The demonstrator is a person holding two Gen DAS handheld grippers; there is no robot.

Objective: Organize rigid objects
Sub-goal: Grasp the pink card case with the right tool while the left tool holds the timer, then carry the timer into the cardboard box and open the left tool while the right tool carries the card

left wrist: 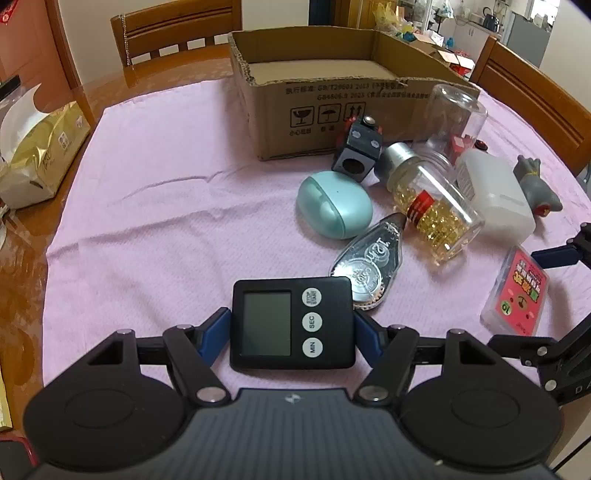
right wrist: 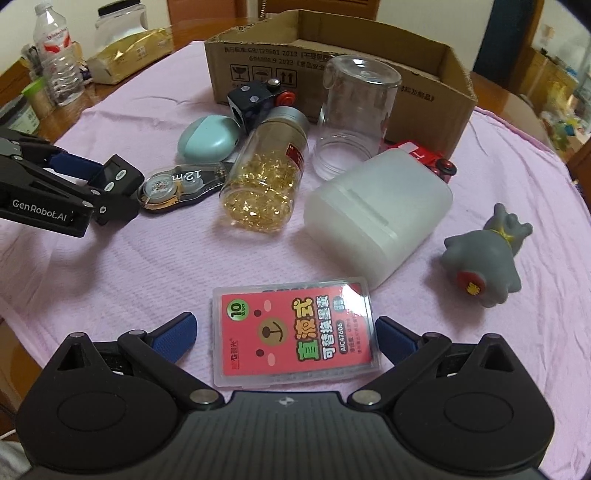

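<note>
My left gripper (left wrist: 291, 328) is shut on a black digital timer (left wrist: 291, 325), its blue pads against both sides; it also shows in the right wrist view (right wrist: 110, 181). My right gripper (right wrist: 284, 332) is open around a pink card case (right wrist: 295, 332) lying on the pink cloth, with a gap on each side. An open cardboard box (left wrist: 325, 107) stands at the back. In front of it lie a teal case (left wrist: 332, 210), a correction tape (left wrist: 369, 266), a bottle of gold capsules (left wrist: 428, 206), a clear jar (right wrist: 354, 114), a white box (right wrist: 376, 218) and a grey figurine (right wrist: 487, 258).
A black cube gadget (left wrist: 356, 147) and a red toy car (right wrist: 428, 155) lie by the box. A gold tissue pack (left wrist: 40, 155) and a water bottle (right wrist: 59, 55) stand off the cloth at the left. Wooden chairs (left wrist: 166, 33) ring the table.
</note>
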